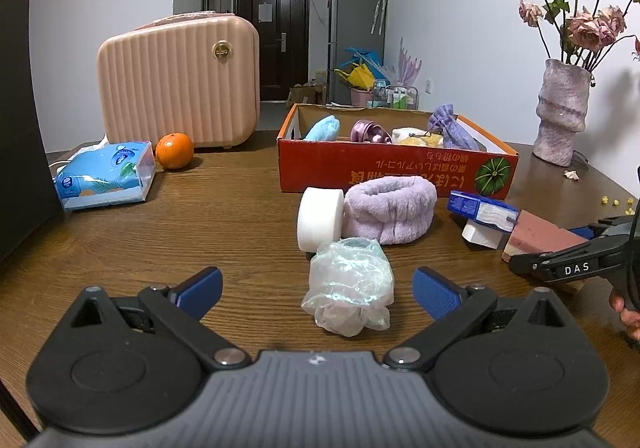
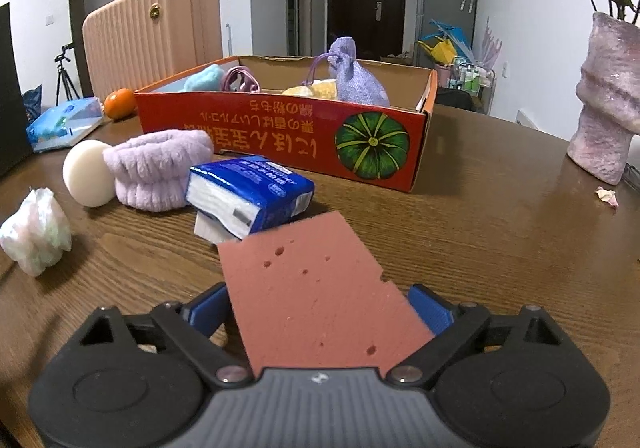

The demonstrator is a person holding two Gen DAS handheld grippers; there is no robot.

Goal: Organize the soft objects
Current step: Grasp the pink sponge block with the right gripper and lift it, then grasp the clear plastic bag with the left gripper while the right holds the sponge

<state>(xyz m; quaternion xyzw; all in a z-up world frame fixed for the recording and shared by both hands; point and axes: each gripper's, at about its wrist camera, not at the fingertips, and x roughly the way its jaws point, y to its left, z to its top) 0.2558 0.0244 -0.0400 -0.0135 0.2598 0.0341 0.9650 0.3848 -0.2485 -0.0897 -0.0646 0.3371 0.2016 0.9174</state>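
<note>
Between your right hand-held gripper's (image 2: 318, 314) blue pads, the pink sponge (image 2: 316, 288) is sitting clamped, reaching toward the blue tissue pack (image 2: 250, 196). Your left hand-held gripper (image 1: 318, 294) is hanging wide open around the crumpled plastic bag (image 1: 350, 286) on the counter (image 1: 224, 224), before the red box (image 1: 384, 168).

A lived-in home: a brown wooden dining table (image 1: 224, 216) extends ahead of the fingers, with a ribbed pink suitcase (image 1: 178, 82) and a vase of dried pink roses (image 1: 562, 110) beyond, a dark entrance door (image 1: 272, 28) and grey refrigerator (image 1: 354, 28) farther back.
</note>
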